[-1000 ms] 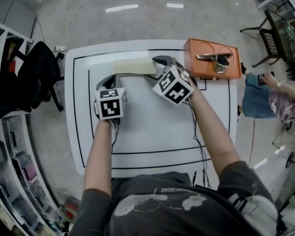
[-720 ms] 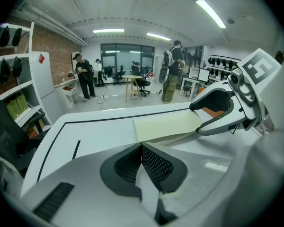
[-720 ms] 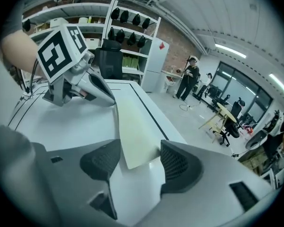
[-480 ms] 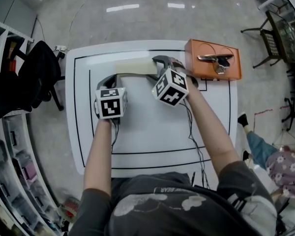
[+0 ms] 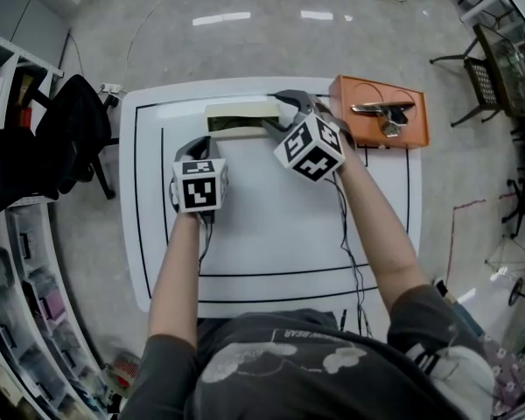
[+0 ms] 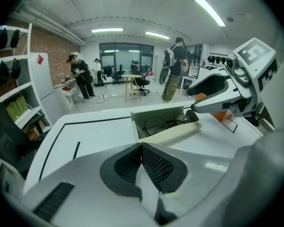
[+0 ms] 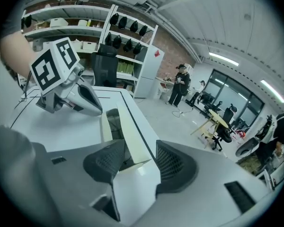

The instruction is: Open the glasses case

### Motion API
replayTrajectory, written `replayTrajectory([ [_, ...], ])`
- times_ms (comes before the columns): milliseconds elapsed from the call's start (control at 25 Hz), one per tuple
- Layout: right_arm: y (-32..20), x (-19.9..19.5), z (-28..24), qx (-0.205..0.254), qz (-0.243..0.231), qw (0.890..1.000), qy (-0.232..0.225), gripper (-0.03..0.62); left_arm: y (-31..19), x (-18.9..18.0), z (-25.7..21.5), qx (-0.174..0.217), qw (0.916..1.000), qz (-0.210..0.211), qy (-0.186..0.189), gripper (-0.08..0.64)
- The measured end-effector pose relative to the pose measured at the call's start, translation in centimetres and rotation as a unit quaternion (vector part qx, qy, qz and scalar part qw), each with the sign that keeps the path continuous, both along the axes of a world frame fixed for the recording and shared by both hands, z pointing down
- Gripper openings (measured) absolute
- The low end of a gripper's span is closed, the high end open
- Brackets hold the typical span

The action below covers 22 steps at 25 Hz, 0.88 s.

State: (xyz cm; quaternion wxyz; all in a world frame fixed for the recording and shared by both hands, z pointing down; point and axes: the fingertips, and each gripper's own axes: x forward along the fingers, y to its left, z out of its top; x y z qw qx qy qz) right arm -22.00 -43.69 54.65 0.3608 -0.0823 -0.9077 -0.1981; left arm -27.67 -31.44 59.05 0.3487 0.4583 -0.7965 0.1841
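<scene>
Cream-coloured glasses case (image 5: pixel 239 117) lies at the far edge of a white surface (image 5: pixel 271 234) and already stands partly open. Its lid (image 7: pixel 130 126) is tilted up, and thin wire glasses (image 6: pixel 163 123) lie in the dark lining.

The right hand-held gripper (image 5: pixel 280 115) is at the case's right end. Its jaws have just been closing and sit fairly wide, with the end of the lid between them. The lid seems to lean on one pad, with a gap to the other, so it is not clamped.

The left hand-held gripper (image 6: pixel 142 150) has its pads pressed together on nothing. It points at the near left part of the case, a little apart from it.

An orange box (image 5: pixel 379 110) with a metal object on top sits just right of the case.

The case looks light, stiff and smooth, so it would probably slide or tip if only the lid is pushed. The lid's free edge at the right end seems the best place to take hold. The bottom half likely needs steadying from the left. The glasses inside look fragile, so the pads are best kept to the rim.
</scene>
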Motion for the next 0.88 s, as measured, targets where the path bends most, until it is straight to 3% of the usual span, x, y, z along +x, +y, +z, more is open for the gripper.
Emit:
replayTrajectory([
  [440,-2.7,-0.2,-1.2,-0.01,0.082,0.995,-0.052,0.172,0.0,-0.3,-0.3,0.002,0.9998,0.006,-0.017,0.002],
  [600,-2.0,0.8,-3.0,-0.009,0.101,0.993,-0.064,0.163,0.9,-0.4,-1.6,0.016,0.9997,0.006,-0.019,0.002],
  [880,1.8,3.4,-6.9,-0.009,0.151,0.985,-0.086,0.089,3.4,0.4,-5.5,0.062,0.9972,0.039,-0.015,0.002],
])
